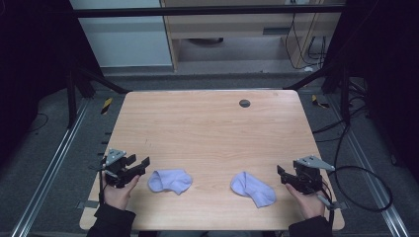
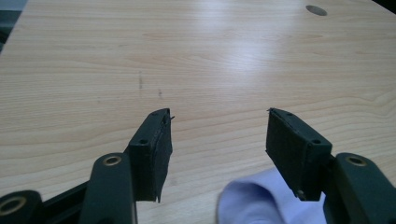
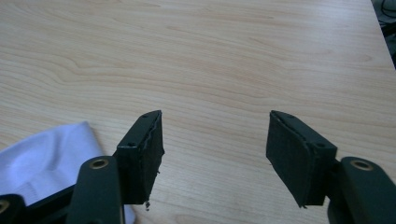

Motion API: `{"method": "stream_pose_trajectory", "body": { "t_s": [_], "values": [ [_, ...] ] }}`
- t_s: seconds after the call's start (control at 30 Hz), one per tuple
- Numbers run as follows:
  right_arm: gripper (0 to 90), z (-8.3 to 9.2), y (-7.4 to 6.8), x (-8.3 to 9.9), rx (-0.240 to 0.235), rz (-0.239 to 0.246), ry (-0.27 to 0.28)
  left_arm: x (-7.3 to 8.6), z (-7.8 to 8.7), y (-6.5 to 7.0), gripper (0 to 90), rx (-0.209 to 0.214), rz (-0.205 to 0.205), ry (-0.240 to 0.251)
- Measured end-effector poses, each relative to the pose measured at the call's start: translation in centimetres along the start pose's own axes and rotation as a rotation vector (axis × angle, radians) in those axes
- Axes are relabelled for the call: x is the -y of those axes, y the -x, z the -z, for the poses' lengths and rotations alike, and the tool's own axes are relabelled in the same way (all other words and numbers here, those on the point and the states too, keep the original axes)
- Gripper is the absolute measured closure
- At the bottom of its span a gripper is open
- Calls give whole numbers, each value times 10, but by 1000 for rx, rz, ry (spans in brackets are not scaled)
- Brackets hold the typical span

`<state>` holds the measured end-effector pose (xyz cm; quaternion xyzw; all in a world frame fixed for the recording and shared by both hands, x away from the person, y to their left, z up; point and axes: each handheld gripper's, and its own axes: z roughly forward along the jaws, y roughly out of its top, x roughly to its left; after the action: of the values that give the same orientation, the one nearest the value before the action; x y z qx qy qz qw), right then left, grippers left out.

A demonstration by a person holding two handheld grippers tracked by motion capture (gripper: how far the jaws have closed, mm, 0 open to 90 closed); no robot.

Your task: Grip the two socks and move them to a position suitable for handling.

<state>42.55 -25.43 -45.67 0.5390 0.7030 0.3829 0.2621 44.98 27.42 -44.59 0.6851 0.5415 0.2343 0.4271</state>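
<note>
Altogether two hand-held grippers are at work, one in each of the person's hands, and two socks lie between them. The left hand-held gripper (image 1: pixel 140 164) sits at the near left edge of the pale wooden table (image 1: pixel 207 128) with its black jaws spread wide and nothing between the pads; in the left gripper view (image 2: pixel 217 135) bare wood shows in the gap, and a fold of the left sock (image 2: pixel 261 200) lies low under the right-hand jaw, whether touching it I cannot tell. The right hand-held gripper (image 1: pixel 281 174) rests at the near right edge, its jaws likewise wide apart and holding nothing; in the right gripper view (image 3: pixel 215 135) the gap frames plain table, with the right sock (image 3: pixel 46 158) off beside and partly behind the left-hand jaw.

Outward from there, the left light-purple short fabric sock (image 1: pixel 170 180) lies flat and bent just beside the left jaws, and the right light-purple short fabric sock (image 1: pixel 253 189) lies near the right jaws, slanting toward the near edge. The two socks are well apart, with open wood between them. One small dark round plug (image 1: pixel 244 103) sits in the far part of the table, clear of everything. Nothing stands between either gripper and its nearest sock. A black cable (image 1: pixel 365 187) loops on the grey floor to the right.
</note>
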Motion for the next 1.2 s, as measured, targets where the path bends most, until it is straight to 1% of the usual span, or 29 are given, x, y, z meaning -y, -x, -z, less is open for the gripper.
{"method": "stream_pose_trajectory", "body": {
  "t_s": [0.03, 0.07, 0.1, 0.13, 0.17, 0.2, 0.23, 0.27, 0.3, 0.33, 0.37, 0.4, 0.43, 0.47, 0.5, 0.6, 0.63, 0.67, 0.7, 0.73, 0.77, 0.8, 0.83, 0.97, 1.0, 1.03, 1.17, 1.2],
  "values": [
    [396, 2, -3, -2, -13, 2, 6, 0, -1, 3, 408, 8, -6, -2],
    [396, 2, -3, -2, -13, 2, 6, -1, -2, 7, 408, 15, -13, -1],
    [419, 2, -5, -4, -28, 12, 16, -4, -4, 14, 410, 29, -21, 2],
    [419, 2, -5, -4, -28, 12, 16, -4, -4, 14, 412, 29, -21, 2],
    [439, 2, -9, -6, -43, 18, 23, -6, -7, 21, 412, 43, -36, -2],
    [439, 2, -9, -6, -43, 18, 23, -6, -7, 21, 412, 43, -36, -2],
    [450, 2, -14, -7, -57, 38, 21, -8, -9, 30, 413, 58, -52, -4],
    [450, 2, -16, -8, -58, 50, 20, -8, -9, 30, 414, 58, -52, -4],
    [448, 3, -18, -8, -62, 58, 18, -9, -11, 39, 415, 74, -68, -5],
    [445, 4, -20, -9, -68, 54, 13, -10, -11, 43, 417, 79, -77, -5],
    [445, 4, -21, -10, -71, 59, 13, -10, -12, 47, 421, 89, -78, -4],
    [447, 5, -23, -10, -76, 64, 13, -10, -12, 47, 425, 89, -78, -4],
    [448, 7, -24, -11, -80, 67, 10, -12, -13, 55, 428, 106, -79, 0],
    [450, 8, -25, -11, -81, 77, 11, -12, -13, 55, 434, 106, -79, 0],
    [452, 9, -27, -11, -89, 81, 13, -13, -15, 64, 436, 122, -92, -1],
    [460, 12, -30, -9, -106, 95, 9, -15, -18, 76, 445, 139, -112, -4],
    [464, 13, -32, -9, -111, 95, 9, -15, -19, 80, 448, 144, -118, -7],
    [464, 13, -32, -9, -111, 95, 9, -15, -19, 80, 449, 144, -118, -7],
    [469, 14, -33, -7, -117, 99, 7, -15, -22, 88, 453, 151, -134, -12],
    [469, 14, -33, -7, -117, 99, 7, -15, -22, 88, 454, 151, -134, -12],
    [470, 15, -34, -7, -118, 102, 5, -14, -25, 97, 454, 159, -152, -24],
    [476, 16, -35, -5, -125, 105, 1, -14, -25, 97, 459, 159, -152, -24],
    [476, 16, -35, -5, -125, 105, 1, -14, -27, 101, 459, 163, -154, -25],
    [497, 16, -37, -1, -136, 106, -16, -12, -33, 115, 475, 178, -178, -39],
    [513, 16, -38, 1, -142, 107, -29, -11, -36, 122, 485, 188, -192, -42],
    [513, 16, -38, 1, -142, 107, -29, -11, -36, 122, 491, 188, -192, -42],
    [550, 15, -42, 4, -155, 122, -48, -9, -41, 134, 512, 201, -213, -54],
    [564, 14, -44, 6, -164, 130, -57, -8, -43, 139, 528, 208, -219, -58]
  ]
}}
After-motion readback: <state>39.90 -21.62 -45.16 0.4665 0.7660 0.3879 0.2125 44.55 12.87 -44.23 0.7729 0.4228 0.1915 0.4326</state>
